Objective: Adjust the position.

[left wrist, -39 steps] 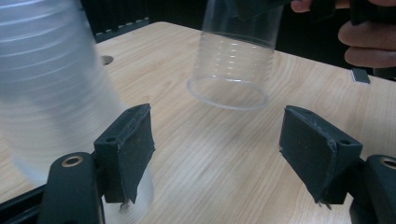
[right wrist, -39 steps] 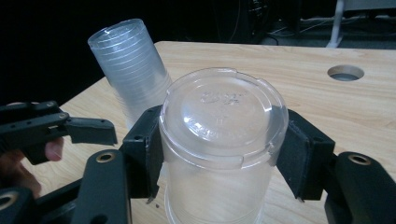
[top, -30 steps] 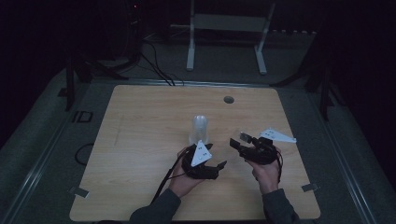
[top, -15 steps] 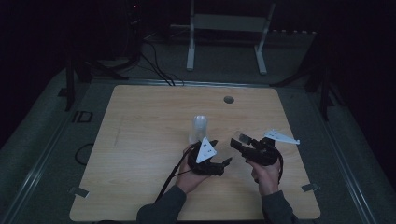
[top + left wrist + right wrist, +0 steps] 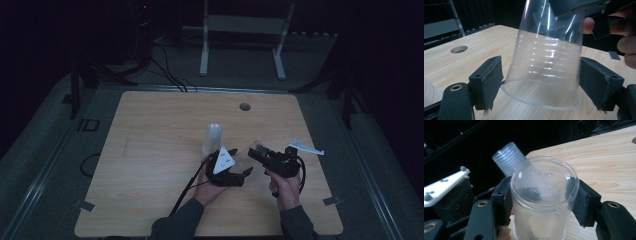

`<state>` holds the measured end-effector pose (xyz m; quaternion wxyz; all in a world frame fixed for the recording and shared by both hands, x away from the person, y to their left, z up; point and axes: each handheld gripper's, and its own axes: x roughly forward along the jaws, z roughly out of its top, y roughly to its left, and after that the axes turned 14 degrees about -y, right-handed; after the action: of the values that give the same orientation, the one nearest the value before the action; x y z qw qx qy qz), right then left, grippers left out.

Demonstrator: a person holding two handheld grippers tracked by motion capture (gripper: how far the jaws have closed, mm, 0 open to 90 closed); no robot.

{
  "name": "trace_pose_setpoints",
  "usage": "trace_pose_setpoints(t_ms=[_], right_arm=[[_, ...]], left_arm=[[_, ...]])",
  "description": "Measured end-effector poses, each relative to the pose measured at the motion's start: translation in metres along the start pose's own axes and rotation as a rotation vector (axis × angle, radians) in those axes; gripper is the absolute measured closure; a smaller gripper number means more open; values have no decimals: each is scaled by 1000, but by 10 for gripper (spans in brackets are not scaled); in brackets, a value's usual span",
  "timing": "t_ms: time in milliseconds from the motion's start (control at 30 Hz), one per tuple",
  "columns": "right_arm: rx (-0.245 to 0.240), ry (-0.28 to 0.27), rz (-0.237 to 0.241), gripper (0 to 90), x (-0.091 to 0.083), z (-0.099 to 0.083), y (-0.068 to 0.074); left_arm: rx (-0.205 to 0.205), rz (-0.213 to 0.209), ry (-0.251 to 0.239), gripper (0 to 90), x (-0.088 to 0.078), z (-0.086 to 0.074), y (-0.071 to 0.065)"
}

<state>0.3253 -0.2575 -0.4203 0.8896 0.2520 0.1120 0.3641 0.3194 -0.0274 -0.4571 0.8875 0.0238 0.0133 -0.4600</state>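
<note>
Clear plastic cup [image 5: 544, 202] gripped in the right gripper [image 5: 544, 202] above the near part of the worktop [image 5: 150, 150], just pulled off a stack.

Right gripper was clenched on the cup's sides near its base, holding it tilted between the two hands. The left gripper [image 5: 541, 85] had just been opening; its jaws stood apart from the cup's walls at the rim, released, though the cup sat between them. A ribbed stack of cups [image 5: 213, 140] stood upright just beyond the left gripper, toward the far side. The separating step seemed finished; the next move likely called for drawing the left gripper clear and setting the cup down.
</note>
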Motion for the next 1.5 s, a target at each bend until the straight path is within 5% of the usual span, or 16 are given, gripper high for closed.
trace_pose_setpoints(t_ms=[433, 1033, 1500], right_arm=[[96, -8, 18, 415, -2, -2, -9], [68, 24, 40, 394, -4, 1, -10], [85, 17, 38, 412, -4, 0, -12]], left_arm=[[18, -8, 9, 226, 3, -2, -1], [41, -54, 18, 254, -1, 1, 0], [43, -48, 23, 234, 1, 2, 0]])
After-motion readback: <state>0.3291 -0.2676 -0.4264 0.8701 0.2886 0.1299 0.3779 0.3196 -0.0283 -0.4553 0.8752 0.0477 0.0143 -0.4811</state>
